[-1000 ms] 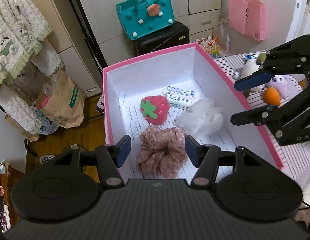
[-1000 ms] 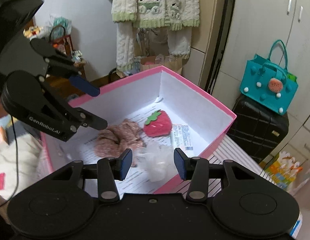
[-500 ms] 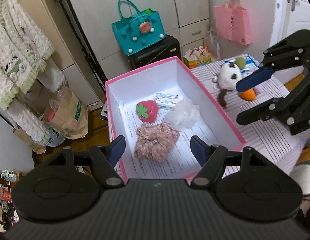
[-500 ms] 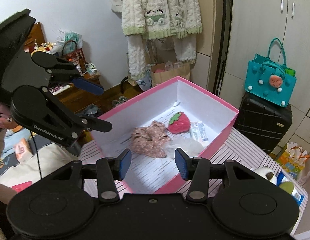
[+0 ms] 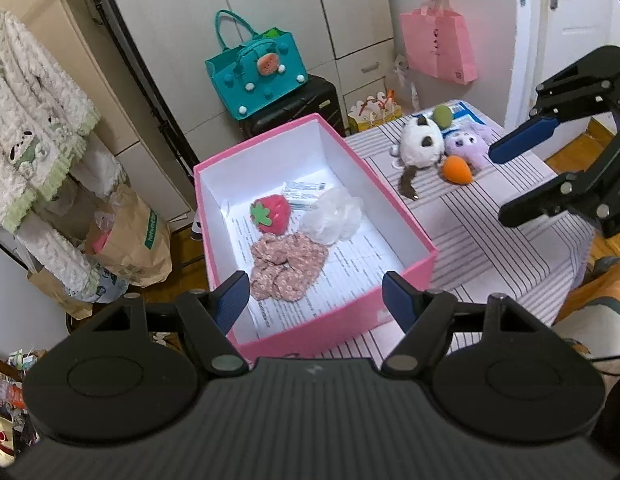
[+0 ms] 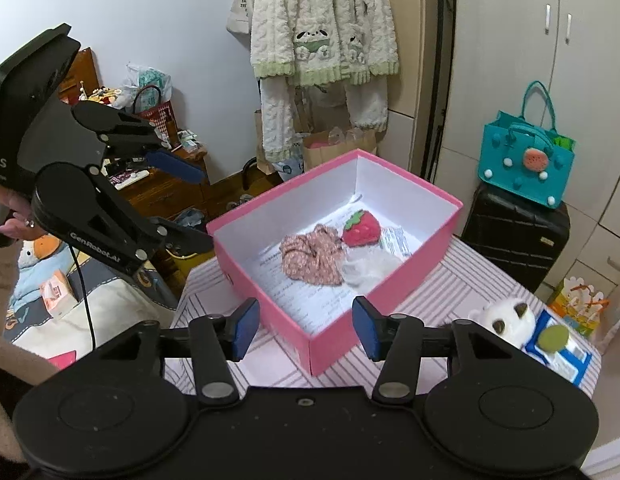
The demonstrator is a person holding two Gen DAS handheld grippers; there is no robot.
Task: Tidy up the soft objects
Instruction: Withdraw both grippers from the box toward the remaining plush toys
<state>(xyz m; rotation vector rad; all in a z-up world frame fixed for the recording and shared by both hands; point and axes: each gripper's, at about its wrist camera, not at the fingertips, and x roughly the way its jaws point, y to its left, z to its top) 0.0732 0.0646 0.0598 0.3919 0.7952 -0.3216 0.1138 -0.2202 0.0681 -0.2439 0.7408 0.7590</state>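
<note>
- Left wrist view first: we see the pink box (image 5: 394, 216) on the striped table (image 5: 490, 248), and three soft things already lie on the printed paper lining its floor.
- We count a floral scrunchie (image 5: 286, 270) nearest our side, a red strawberry plush (image 5: 270, 214) behind it, and a white puffy mesh thing (image 5: 332, 218) beside the strawberry, touching the scrunchie's edge. A small flat white packet (image 5: 304, 192) sits at the back, tucked behind the strawberry.
- Still out on the table, well apart from the box: a white and brown cat plush (image 5: 420, 144), a purple plush (image 5: 464, 144) and an orange carrot-shaped toy (image 5: 456, 170) bunched together, with a green round thing (image 5: 442, 116) on a blue and white pack behind them.
- Our left gripper (image 5: 314, 302) hovers over the near end of the box with its jaws spread wide and nothing between them.
- Our right gripper (image 6: 306, 326) hangs over the near corner of the box; its jaws are opening and we're holding nothing there either.
- Right wrist view also shows a bit of the person's hand (image 6: 14, 220) on the left gripper's handle.
- Around the room: a teal bag (image 5: 256, 76) on a black suitcase (image 5: 294, 108), a pink tote (image 5: 440, 48) hanging up, a fluffy white and green robe (image 6: 326, 32), and a brown paper bag (image 5: 130, 244) on the floor.
</note>
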